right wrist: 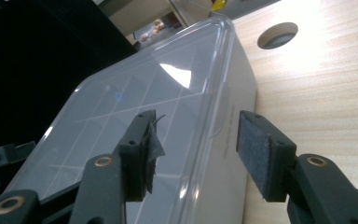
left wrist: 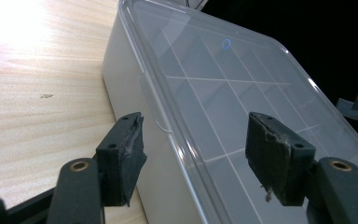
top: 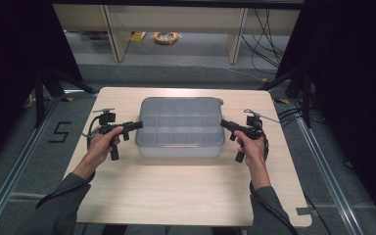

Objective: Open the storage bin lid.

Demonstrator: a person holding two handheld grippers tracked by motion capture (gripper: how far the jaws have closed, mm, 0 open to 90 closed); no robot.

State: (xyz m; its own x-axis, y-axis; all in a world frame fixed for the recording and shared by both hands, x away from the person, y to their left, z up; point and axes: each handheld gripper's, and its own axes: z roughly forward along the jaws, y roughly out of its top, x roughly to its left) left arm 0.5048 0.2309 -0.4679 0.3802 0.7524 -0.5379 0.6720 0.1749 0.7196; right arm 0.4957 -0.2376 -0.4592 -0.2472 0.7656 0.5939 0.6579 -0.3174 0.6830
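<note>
While both hands are working at the box: the scene is reading as below.
Box: a clear plastic organiser box (top: 180, 127) with a shut lid is lying flat on the middle of the bench (top: 186, 191); dividers are showing through the lid as a grid of compartments.
Left hand-held gripper (top: 138, 125): it is pointing at the left short end of the box, its tip just beside that end.
Left jaws: in the left gripper view they are standing partly open astride the lid's edge (left wrist: 168, 135), one pad beside the side wall and one over the lid; I cannot tell if a pad is touching.
Right hand-held gripper (top: 223, 123): it is pointing at the right short end of the box.
Right jaws: they are standing partly open astride the lid's rim (right wrist: 214, 116), holding nothing.
Bench hole: a round hole (right wrist: 277, 35) is lying beyond the box in the right gripper view.
</note>
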